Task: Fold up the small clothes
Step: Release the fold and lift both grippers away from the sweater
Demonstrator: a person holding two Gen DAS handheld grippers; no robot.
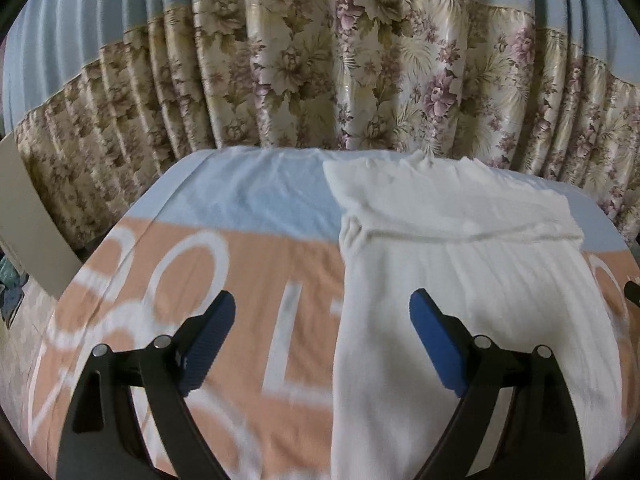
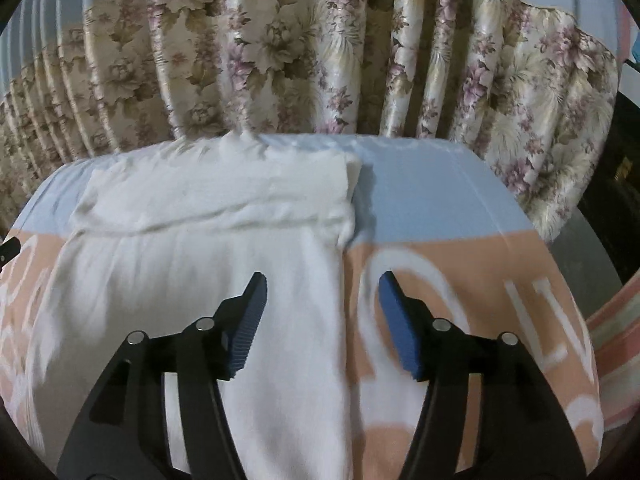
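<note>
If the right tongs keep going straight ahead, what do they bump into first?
Probably the white garment. The right tongs stand open and point down at its right edge, where it lies on the peach and blue cover. Depth is hard to judge here.

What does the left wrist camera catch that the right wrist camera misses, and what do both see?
Only the left wrist view shows a pale flat board leaning at its left edge. Only the right wrist view shows striped pink fabric at its right edge. Both show the white garment lying on the peach and blue cloth, the floral curtain behind, and an open claw with nothing between its blue pads.
</note>
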